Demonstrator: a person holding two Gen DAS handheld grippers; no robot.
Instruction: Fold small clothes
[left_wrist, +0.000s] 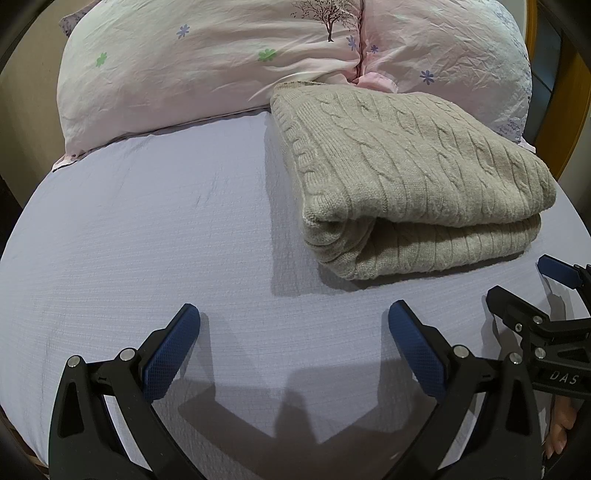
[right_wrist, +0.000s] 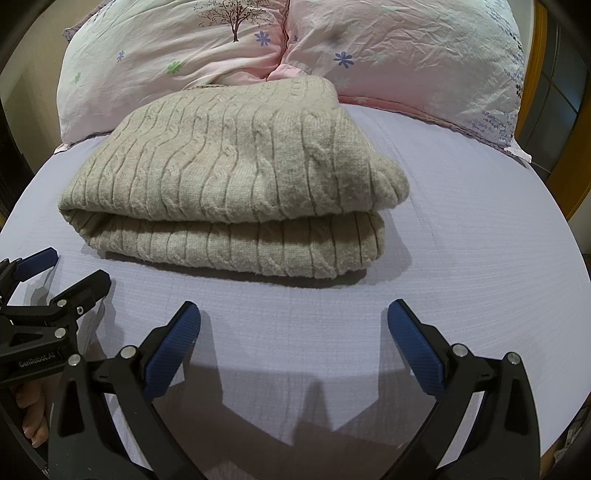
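Note:
A beige cable-knit sweater (left_wrist: 406, 177) lies folded in a thick rectangle on the lavender bed sheet (left_wrist: 147, 240). It also shows in the right wrist view (right_wrist: 236, 192), ahead and left of centre. My left gripper (left_wrist: 293, 314) is open and empty, low over the sheet, short of the sweater and to its left. My right gripper (right_wrist: 293, 314) is open and empty, just in front of the sweater's near edge. Each gripper shows in the other's view: the right gripper (left_wrist: 532, 288) at the right edge, the left gripper (right_wrist: 70, 273) at the left edge.
Two pink flowered pillows (left_wrist: 207, 66) (right_wrist: 406, 62) lie behind the sweater at the head of the bed. A wooden bed frame (right_wrist: 576, 184) runs along the right. The sheet (right_wrist: 480, 240) stretches bare to the right of the sweater.

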